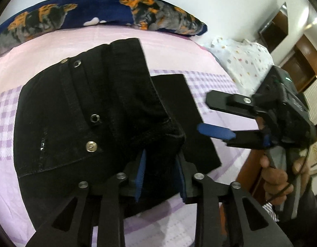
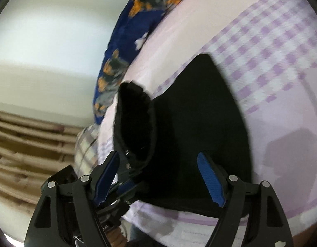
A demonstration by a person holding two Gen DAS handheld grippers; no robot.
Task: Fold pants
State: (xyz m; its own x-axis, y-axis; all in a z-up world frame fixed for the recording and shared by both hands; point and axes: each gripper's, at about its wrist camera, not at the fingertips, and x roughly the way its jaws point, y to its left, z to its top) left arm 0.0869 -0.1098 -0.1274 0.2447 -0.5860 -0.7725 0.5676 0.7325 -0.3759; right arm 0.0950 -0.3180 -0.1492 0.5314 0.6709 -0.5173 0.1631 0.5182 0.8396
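Left claw (image 1: pixel 161 175) sat clamped on a bunched fold of the black pants (image 1: pixel 80 119), which spread ahead of it across the bed (image 1: pixel 179 47), while right claw (image 2: pixel 158 179) hung with fingers apart and empty, just beside the pants' folded leg (image 2: pixel 199 113).

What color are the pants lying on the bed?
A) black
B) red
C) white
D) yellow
A: the pants lying on the pink and purple checked bedsheet are black, with shiny metal buttons showing on them.
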